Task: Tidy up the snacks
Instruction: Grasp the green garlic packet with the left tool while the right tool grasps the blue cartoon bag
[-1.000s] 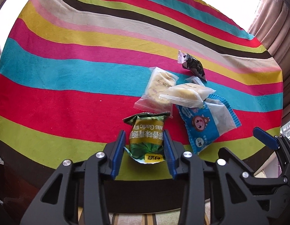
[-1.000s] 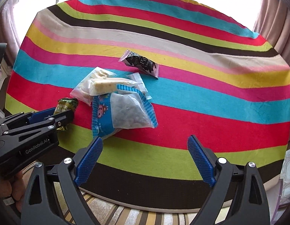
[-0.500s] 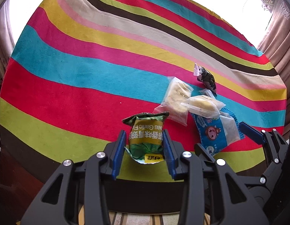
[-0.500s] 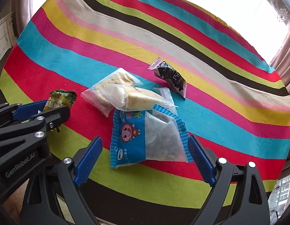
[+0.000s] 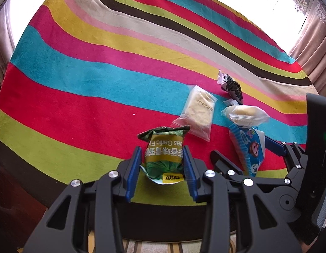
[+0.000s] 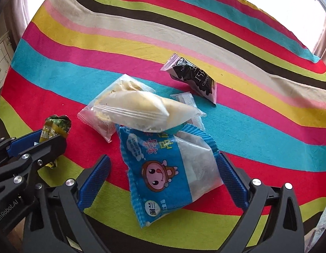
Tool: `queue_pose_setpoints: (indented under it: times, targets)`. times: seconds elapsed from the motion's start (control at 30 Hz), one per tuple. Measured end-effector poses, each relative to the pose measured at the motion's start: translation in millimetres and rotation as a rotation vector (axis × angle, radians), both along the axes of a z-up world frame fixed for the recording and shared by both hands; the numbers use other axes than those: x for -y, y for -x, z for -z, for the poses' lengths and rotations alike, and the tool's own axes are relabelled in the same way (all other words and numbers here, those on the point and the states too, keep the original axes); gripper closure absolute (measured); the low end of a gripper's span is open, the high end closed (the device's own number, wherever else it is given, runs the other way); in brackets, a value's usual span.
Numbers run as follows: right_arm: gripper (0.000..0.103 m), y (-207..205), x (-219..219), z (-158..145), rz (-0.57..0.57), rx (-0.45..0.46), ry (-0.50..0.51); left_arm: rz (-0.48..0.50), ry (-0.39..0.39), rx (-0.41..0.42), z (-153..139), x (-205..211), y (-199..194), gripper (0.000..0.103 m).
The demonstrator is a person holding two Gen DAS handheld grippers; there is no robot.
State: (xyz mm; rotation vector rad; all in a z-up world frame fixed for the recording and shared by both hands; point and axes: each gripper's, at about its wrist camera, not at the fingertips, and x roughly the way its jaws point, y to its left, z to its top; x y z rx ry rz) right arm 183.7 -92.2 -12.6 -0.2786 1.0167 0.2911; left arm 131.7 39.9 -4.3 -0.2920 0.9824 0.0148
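My left gripper (image 5: 162, 158) is shut on a green garlic-pea snack packet (image 5: 165, 141), held just above the striped cloth near its front edge. In the right wrist view the same packet (image 6: 56, 126) pokes out of the left gripper's fingers (image 6: 42, 145). My right gripper (image 6: 163, 159) stands open, straddling a blue cartoon snack packet (image 6: 173, 175) that lies on the cloth. Its right finger is at the packet's edge; its left finger is apart from it. A clear pastry packet (image 6: 141, 109) rests on the blue packet's far end.
A second clear pastry packet (image 5: 200, 109) lies flat behind the green one. A dark chocolate packet (image 6: 194, 78) sits farther back. The striped tablecloth (image 6: 257, 126) covers a round table; curtains (image 5: 310, 48) hang at the right.
My right gripper has come forward and down, from short of the blue packet to having it between the open fingers. My left gripper has kept its hold on the green packet.
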Motion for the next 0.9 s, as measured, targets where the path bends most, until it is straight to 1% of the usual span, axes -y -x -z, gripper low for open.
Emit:
queue_pose_setpoints:
  times: [0.03,0.1,0.2,0.33,0.57,0.9]
  targets:
    - [0.017,1,-1,-1,-0.009,0.003,-0.003,0.000,-0.003,0.000,0,1,0,0.064]
    - [0.028,5,-1,-3,-0.011,0.008,-0.006,-0.001,-0.009,0.004,-2,1,1,0.065]
    - [0.035,7,4,-5,-0.003,0.008,-0.013,-0.004,-0.021,0.015,-4,3,3,0.065]
    - [0.039,10,10,-7,-0.002,0.003,-0.028,-0.005,-0.031,0.021,-7,6,6,0.065]
    - [0.044,18,31,-14,0.035,-0.024,-0.100,0.000,-0.043,0.032,-13,10,10,0.066]
    - [0.050,36,60,-26,0.080,-0.036,-0.189,0.011,-0.055,0.043,-21,24,21,0.066]
